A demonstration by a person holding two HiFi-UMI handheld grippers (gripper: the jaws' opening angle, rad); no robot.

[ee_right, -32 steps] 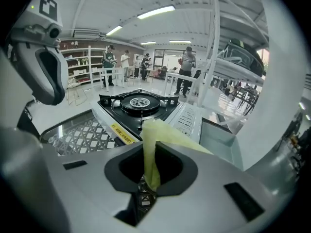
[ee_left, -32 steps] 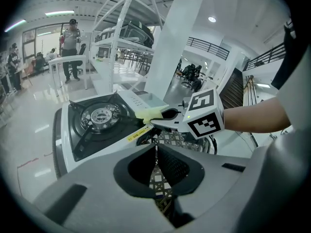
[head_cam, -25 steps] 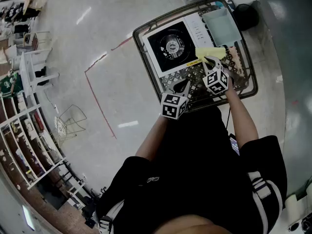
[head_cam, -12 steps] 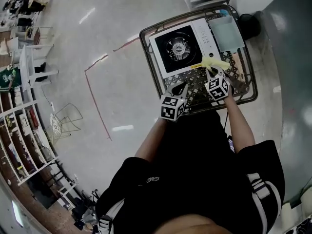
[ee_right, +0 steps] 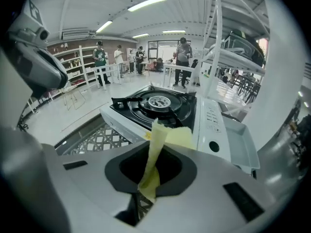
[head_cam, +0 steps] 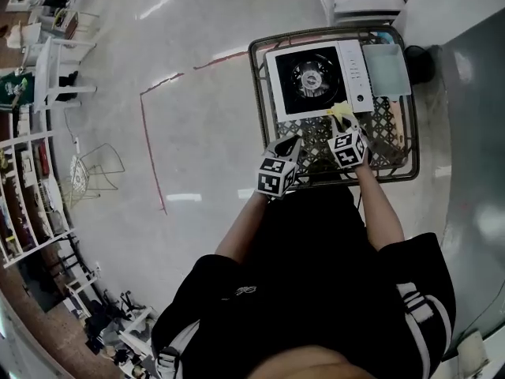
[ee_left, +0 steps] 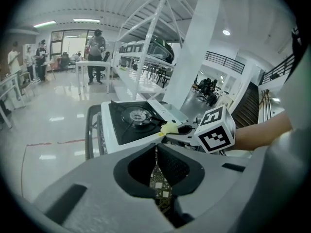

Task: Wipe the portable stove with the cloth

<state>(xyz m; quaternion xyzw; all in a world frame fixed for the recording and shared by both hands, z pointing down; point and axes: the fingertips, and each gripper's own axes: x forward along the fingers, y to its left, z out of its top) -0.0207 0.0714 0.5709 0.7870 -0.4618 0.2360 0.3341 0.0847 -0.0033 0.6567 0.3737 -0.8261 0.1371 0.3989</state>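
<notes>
The portable stove [head_cam: 316, 77], white with a black burner top, sits on a metal lattice table [head_cam: 394, 152]. My right gripper [head_cam: 345, 121] is shut on a yellow cloth [head_cam: 341, 110], which hangs bunched at the stove's near edge below the control panel. From the right gripper view the cloth [ee_right: 158, 149] rises out of the jaws in front of the stove [ee_right: 155, 106]. My left gripper [head_cam: 293, 140] is shut with nothing in it, over the lattice just short of the stove's near edge. The left gripper view shows the stove [ee_left: 131, 123], the cloth [ee_left: 170, 126] and the right gripper [ee_left: 183, 129].
A pale blue tray [head_cam: 387, 68] lies on the table right of the stove. The table's raised rim [head_cam: 260, 101] runs around everything. White shelving [head_cam: 55, 69] and a wire rack [head_cam: 87, 172] stand on the shiny floor to the left. People stand far off [ee_right: 182, 55].
The right gripper has drawn the cloth back from the stove's near right corner to its near edge, and the cloth now looks bunched. The left gripper shifted sideways along the lattice.
</notes>
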